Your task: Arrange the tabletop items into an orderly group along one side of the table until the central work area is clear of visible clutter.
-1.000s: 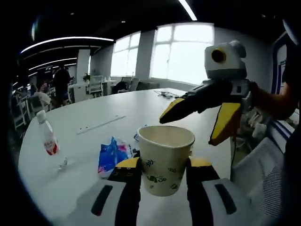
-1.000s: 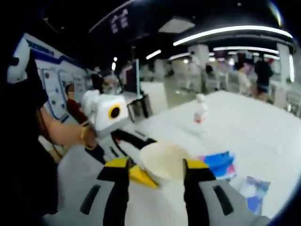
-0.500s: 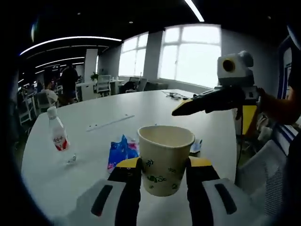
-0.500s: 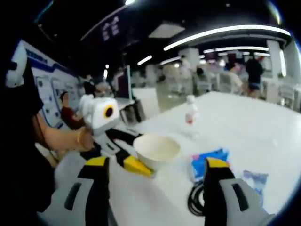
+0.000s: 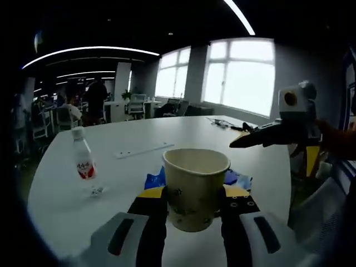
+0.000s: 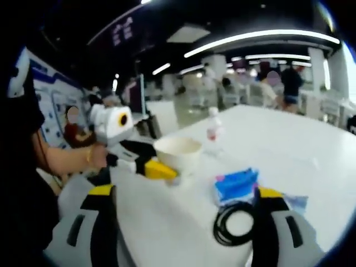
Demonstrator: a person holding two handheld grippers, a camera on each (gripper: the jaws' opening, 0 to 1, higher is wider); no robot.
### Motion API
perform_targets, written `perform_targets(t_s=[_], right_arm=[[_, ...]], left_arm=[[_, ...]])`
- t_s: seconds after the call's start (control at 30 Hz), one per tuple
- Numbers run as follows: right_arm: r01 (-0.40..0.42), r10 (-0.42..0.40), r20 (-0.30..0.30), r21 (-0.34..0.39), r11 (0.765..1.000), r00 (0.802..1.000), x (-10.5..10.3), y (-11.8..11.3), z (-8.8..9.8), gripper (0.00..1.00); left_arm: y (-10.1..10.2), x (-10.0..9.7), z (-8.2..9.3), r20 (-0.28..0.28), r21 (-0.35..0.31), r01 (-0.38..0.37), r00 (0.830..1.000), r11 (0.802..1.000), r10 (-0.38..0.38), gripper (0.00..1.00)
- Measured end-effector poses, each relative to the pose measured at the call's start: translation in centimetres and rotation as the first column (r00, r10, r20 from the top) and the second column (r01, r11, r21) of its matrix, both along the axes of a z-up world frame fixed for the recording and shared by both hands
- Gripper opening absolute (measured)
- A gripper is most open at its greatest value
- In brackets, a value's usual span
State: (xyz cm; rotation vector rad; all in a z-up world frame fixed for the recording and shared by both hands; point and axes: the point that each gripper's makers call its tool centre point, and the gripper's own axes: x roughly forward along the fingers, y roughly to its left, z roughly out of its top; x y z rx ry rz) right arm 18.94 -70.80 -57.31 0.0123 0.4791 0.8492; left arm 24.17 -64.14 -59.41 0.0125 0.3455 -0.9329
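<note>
- The left gripper has its jaws clamped on the paper cup, which appears to be lifted just above the table near its near edge.
- The right gripper has its jaws spread wide, grasping nothing.
- Remaining: blue packet, black cable coil and water bottle lie scattered mid-table; grouping has barely begun.
- Cup: cream, upright, empty as far as visible, faint green print.

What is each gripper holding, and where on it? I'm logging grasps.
The left gripper is shut on the cup, jaws pressing its sides about halfway up. The right gripper is open and holds nothing.
</note>
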Motion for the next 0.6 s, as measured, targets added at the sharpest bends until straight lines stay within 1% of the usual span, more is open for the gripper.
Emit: perform_targets(t_s=[0.13, 0.23, 0.4, 0.47, 0.53, 0.6], right_arm=[[-0.011, 0.011, -0.005, -0.022, 1.000, 1.000, -0.4, -0.3, -0.5, 1.00], [-0.012, 0.012, -0.011, -0.037, 0.999, 1.000, -0.7, -0.5, -0.9, 1.00], [0.006, -0.007, -0.028, -0.036, 0.999, 1.000, -0.9, -1.0, -1.3, 1.00], [0.018, -0.019, -0.030, -0.030, 0.999, 0.999, -0.9, -1.3, -1.4, 1.00], [0.025, -0.026, -0.033, -0.031, 0.999, 0.999, -0.9, -1.5, -1.4, 1.00], [0.018, -0.020, -0.032, -0.051, 0.999, 0.999, -1.0, -1.7, -1.7, 1.00]], left_arm=[[0.3, 1.0, 0.3, 0.011, -0.001, -0.022, 1.000, 1.000, 0.022, 0.35], [0.6, 1.9, 0.8, 0.034, -0.005, -0.048, 0.998, 0.999, 0.048, 0.35], [0.8, 3.4, 1.5, 0.066, -0.009, -0.077, 0.995, 0.997, 0.078, 0.35], [0.7, 3.9, 1.6, 0.066, -0.007, -0.069, 0.995, 0.998, 0.070, 0.35], [0.6, 4.2, 1.7, 0.079, -0.007, -0.072, 0.994, 0.997, 0.072, 0.35], [0.5, 4.7, 2.0, 0.079, -0.021, -0.073, 0.994, 0.997, 0.074, 0.35]])
